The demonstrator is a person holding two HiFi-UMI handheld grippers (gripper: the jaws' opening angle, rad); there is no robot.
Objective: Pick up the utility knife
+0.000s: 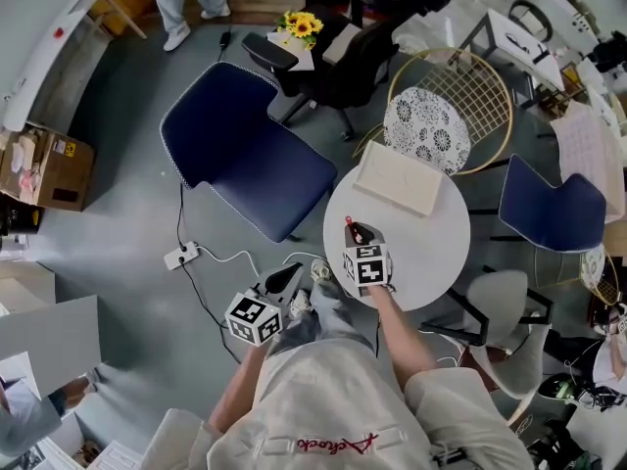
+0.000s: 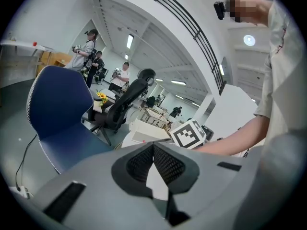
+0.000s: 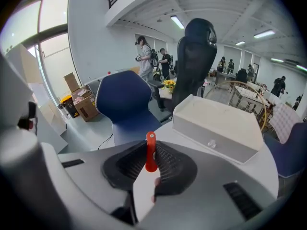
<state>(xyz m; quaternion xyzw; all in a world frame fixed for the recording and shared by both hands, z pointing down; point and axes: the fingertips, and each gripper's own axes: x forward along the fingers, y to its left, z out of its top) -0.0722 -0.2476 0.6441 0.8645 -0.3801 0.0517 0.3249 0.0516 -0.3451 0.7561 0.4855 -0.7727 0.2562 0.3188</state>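
Note:
The red utility knife (image 3: 150,153) stands upright between the pads of my right gripper (image 3: 151,150), which is shut on it. In the head view the same knife (image 1: 353,230) shows as a red tip ahead of the right gripper (image 1: 357,241), held above the near left part of the round white table (image 1: 431,248). My left gripper (image 1: 290,278) hangs off the table's left edge, over the floor. In its own view the left gripper (image 2: 153,145) has its jaws shut tip to tip with nothing between them.
A flat white box (image 1: 400,177) with a small knob (image 3: 211,143) lies on the table's far side. A blue chair (image 1: 240,150) stands to the left, a black office chair (image 1: 358,47) and a wire chair (image 1: 460,106) behind. A white power strip (image 1: 180,256) and its cable lie on the floor.

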